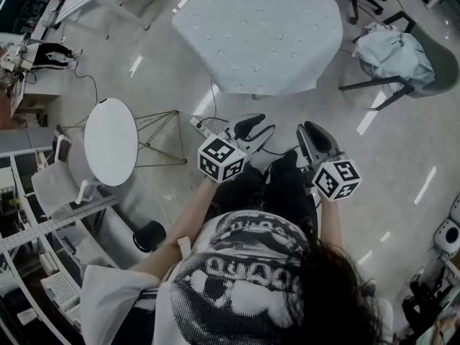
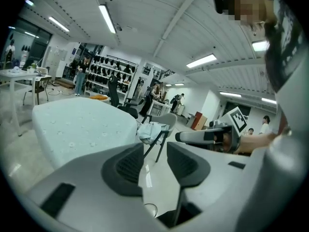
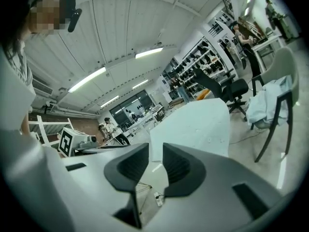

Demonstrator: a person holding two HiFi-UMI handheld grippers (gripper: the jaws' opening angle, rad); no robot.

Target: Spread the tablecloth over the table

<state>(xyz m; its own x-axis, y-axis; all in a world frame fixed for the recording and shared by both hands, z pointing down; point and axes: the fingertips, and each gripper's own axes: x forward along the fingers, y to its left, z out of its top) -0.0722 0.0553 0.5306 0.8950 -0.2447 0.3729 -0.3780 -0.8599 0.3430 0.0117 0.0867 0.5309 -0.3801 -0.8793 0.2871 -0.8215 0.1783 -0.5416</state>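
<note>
Layout around table [image 1: 192,40]
Tablecloth [image 1: 259,31] on it. Chair [image 1: 440,67] to its right, side table [image 1: 110,141] front-left. Left gripper [image 1: 262,126] and right gripper [image 1: 310,129] side by side in front, apart from it.

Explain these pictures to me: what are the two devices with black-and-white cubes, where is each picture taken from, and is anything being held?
No robot here: a person holds a two-jaw gripper in each hand; the cubes with square markers are parts of them. The head view comes from a camera on the person's head, looking steeply down: the left gripper shows at its left, the right gripper at its right. The other two views come from cameras riding on each gripper, looking along its dark jaws. In both, the jaws stand apart with nothing between them, so nothing is held. Ahead, the pale blue spotted tablecloth is draped over the table, hiding it fully. Nearby stand a round white side table and a grey chair bearing a light cloth bundle.
</note>
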